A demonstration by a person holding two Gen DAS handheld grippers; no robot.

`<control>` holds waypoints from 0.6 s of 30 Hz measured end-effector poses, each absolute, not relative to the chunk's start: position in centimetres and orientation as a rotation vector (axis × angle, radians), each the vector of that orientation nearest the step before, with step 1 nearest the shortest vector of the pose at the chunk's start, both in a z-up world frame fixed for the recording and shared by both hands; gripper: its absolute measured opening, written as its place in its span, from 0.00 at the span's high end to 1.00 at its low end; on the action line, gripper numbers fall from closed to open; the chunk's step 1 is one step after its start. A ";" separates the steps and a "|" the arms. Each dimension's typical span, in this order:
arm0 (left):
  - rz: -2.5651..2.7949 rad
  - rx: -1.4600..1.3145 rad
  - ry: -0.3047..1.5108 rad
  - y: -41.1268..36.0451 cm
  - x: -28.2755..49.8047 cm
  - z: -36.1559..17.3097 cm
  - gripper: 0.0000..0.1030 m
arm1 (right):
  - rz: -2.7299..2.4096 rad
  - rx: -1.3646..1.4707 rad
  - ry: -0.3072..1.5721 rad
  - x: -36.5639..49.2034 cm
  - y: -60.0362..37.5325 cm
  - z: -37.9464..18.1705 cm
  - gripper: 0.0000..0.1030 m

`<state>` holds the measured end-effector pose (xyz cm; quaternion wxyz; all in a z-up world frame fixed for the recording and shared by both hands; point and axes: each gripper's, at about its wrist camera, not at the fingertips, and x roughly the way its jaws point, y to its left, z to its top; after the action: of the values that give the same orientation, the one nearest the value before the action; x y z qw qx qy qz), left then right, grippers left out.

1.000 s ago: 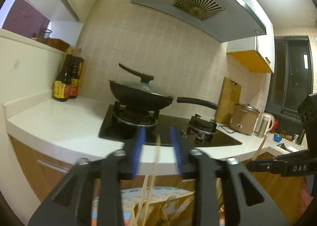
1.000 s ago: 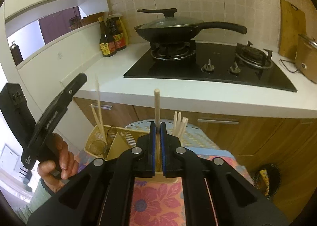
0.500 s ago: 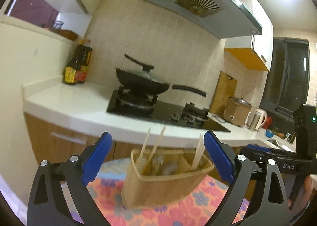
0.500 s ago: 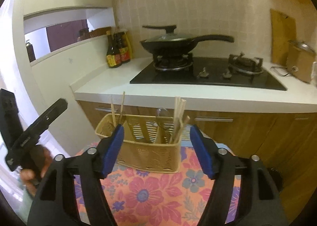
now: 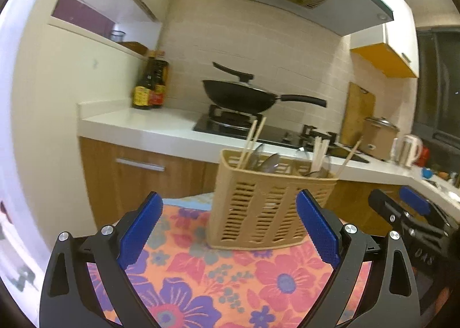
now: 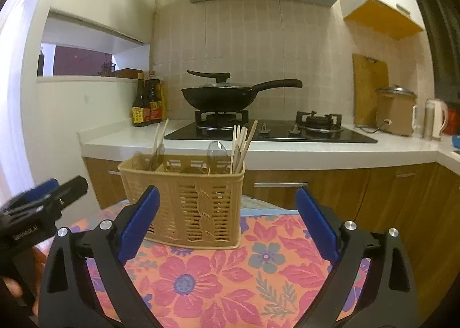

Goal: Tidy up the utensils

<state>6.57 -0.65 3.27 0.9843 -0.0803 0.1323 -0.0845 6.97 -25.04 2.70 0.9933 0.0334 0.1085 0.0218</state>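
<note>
We see the basket ahead of the right gripper, its near wall partly behind the left blue pad, its long axis running across the view from left to right. In the left-wrist view the basket stands just beyond the left gripper, between the lines of its two pads and nearer the right one. The chopsticks stand nearly upright in the right-hand compartment, tips up and fanned slightly; a second pair leans at the left end. A clear spoon stands bowl up between them. The basket rests on a floral cloth.

The right gripper's jaws have just been opening and now stand wide, nothing between the pads. The left gripper's jaws, too, have just opened and stand wide and empty.

Beyond the basket we see the counter, the hob and a lidded wok; bottles stand left of it.
</note>
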 end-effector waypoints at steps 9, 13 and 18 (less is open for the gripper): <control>-0.081 -0.074 0.234 -1.7 5.4 0.8 0.11 | 0.055 0.074 0.215 7.2 -24.5 0.0 0.08; -0.062 -0.069 0.253 -1.5 5.8 0.4 0.10 | 0.039 0.056 0.253 8.3 -24.9 -1.4 0.08; -0.048 -0.096 0.254 -0.9 5.9 0.4 0.10 | 0.034 0.088 0.296 9.4 -25.9 -1.9 0.08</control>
<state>5.88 -0.94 0.44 0.9905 -0.0481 0.1266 -0.0241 9.39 -25.92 -1.91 0.9880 0.0440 0.1472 0.0170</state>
